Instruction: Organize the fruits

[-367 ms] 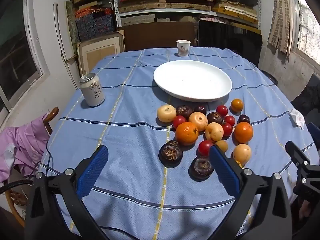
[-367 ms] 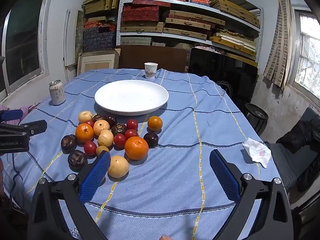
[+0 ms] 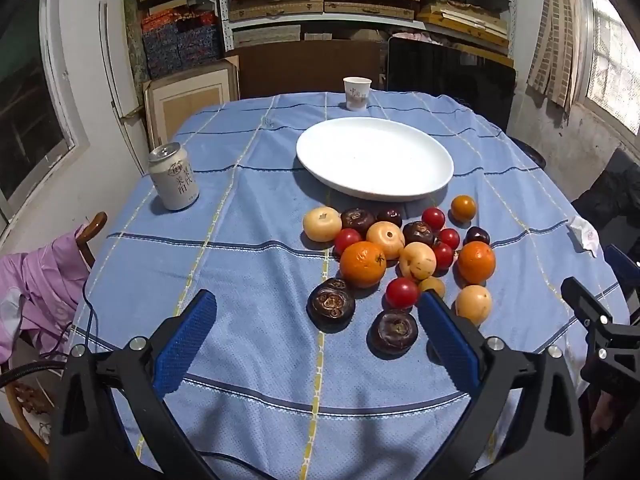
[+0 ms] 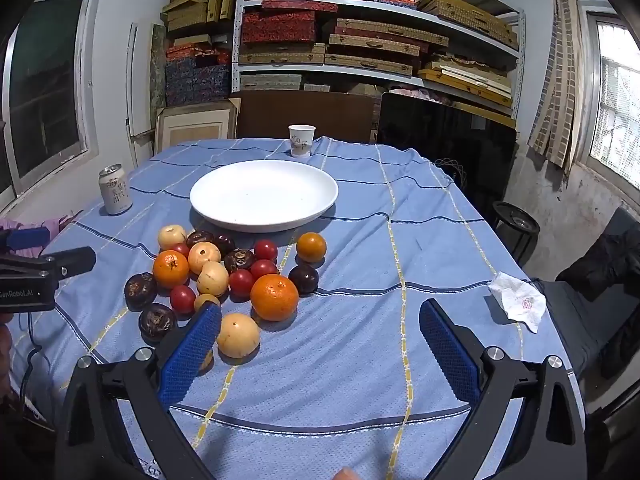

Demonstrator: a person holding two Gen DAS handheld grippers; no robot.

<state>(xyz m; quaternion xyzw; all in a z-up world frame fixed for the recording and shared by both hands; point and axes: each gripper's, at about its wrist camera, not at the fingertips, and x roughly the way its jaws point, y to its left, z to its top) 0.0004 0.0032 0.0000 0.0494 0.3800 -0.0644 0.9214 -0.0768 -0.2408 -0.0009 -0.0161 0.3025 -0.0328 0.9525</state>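
I'm hovering both grippers, left gripper (image 3: 316, 332) and right gripper (image 4: 320, 334), jaws spread wide and holding nothing. The fruits (image 4: 224, 276) are sitting bunched on the counter (image 4: 400, 248), near side of the white plate (image 4: 264, 196), probably where they're going.

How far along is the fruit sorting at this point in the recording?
Nothing looks done yet: the white plate holds no fruit, and the whole pile of fruit sits on the tablecloth in front of it. Nothing is in hand: the left gripper and the right gripper are both open and hold nothing. Every fruit is left to sort, presumably onto the plate.
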